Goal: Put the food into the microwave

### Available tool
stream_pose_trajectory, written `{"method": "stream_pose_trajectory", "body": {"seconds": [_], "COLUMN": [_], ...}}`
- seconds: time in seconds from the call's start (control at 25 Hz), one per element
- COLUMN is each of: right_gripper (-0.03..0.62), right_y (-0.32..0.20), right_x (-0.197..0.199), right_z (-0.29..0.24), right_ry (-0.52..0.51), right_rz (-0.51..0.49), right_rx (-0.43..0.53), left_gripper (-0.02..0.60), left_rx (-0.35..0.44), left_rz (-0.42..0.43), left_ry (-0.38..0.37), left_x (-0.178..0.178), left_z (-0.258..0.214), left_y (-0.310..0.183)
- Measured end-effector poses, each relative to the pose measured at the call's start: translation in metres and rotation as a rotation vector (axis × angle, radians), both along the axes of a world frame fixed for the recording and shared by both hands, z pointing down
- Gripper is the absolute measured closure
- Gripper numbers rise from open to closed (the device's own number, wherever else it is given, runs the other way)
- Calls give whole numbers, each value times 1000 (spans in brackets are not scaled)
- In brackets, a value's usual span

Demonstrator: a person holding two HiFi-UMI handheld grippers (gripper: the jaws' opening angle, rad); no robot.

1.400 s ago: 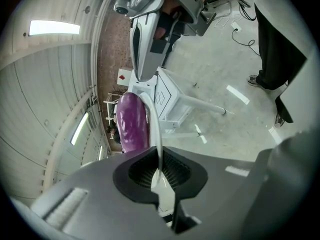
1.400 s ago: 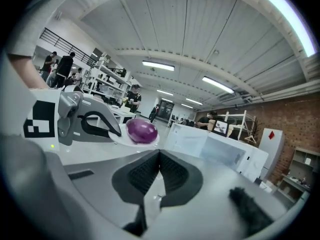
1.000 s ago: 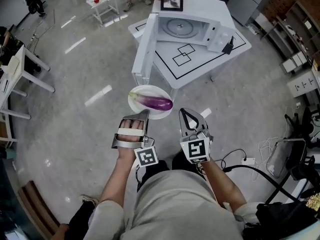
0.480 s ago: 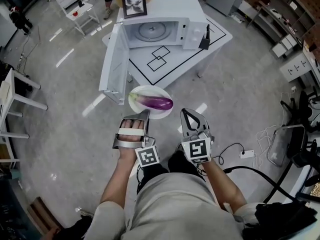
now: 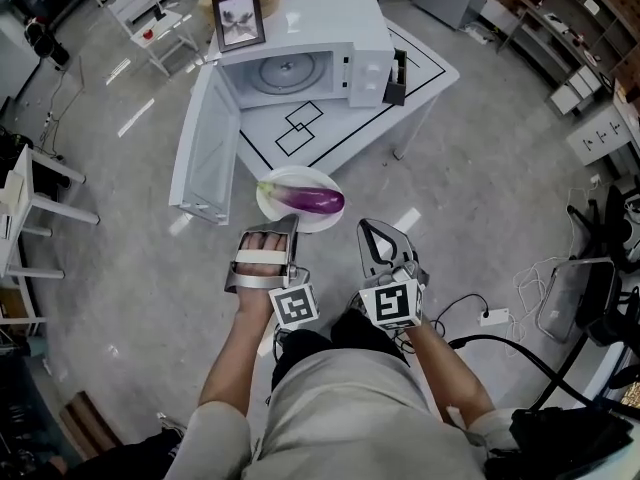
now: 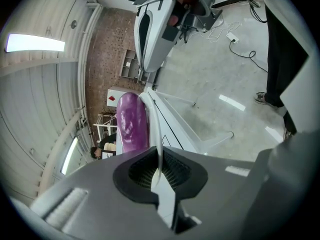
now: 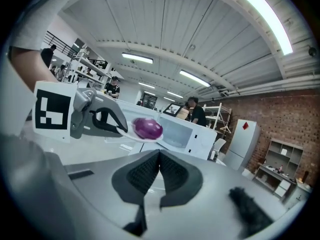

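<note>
A purple eggplant [image 5: 311,200] lies on a white plate [image 5: 275,206] held out in the air in front of me. My left gripper [image 5: 288,230] is shut on the plate's near rim; in the left gripper view the plate [image 6: 151,119] edge runs between the pads with the eggplant [image 6: 131,121] beside it. My right gripper [image 5: 378,236] is shut with nothing in it, just right of the plate. The white microwave [image 5: 340,60] stands ahead on a white table [image 5: 350,118], its door [image 5: 205,148] swung wide open toward me. The right gripper view shows the eggplant [image 7: 147,128] and the microwave [image 7: 185,133] beyond it.
A framed picture [image 5: 238,19] stands on top of the microwave. A dark object [image 5: 395,76] sits by its right side. Small white tables [image 5: 150,8] stand at the far left, shelving [image 5: 590,58] at the right. Cables [image 5: 490,318] trail over the floor by my right side.
The microwave and its table have come closer and lower in the head view as I walked forward. Both grippers and the plate kept their place in front of me.
</note>
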State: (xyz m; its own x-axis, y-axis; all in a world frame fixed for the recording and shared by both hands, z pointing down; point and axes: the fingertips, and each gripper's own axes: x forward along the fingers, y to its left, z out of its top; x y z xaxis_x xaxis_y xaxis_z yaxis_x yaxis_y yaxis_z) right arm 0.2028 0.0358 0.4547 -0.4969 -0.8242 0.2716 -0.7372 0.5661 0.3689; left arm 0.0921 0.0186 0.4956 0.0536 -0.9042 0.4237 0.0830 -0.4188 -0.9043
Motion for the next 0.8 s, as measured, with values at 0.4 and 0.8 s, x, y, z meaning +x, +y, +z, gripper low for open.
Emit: {"method": "stream_pose_trajectory", "body": {"seconds": [0.4, 0.8], "right_gripper": [494, 477], "right_y": [-4, -48], "right_x": [-26, -54], "right_z": [8, 38], "right_ry": [511, 810], "right_rz": [-278, -330], "right_rx": [286, 395], "left_gripper": [555, 555], "left_rx": [-19, -10], "left_rz": [-35, 0], "left_ry": [-46, -52], "left_x": [23, 26], "left_z": [8, 14], "left_y": [-33, -72]}}
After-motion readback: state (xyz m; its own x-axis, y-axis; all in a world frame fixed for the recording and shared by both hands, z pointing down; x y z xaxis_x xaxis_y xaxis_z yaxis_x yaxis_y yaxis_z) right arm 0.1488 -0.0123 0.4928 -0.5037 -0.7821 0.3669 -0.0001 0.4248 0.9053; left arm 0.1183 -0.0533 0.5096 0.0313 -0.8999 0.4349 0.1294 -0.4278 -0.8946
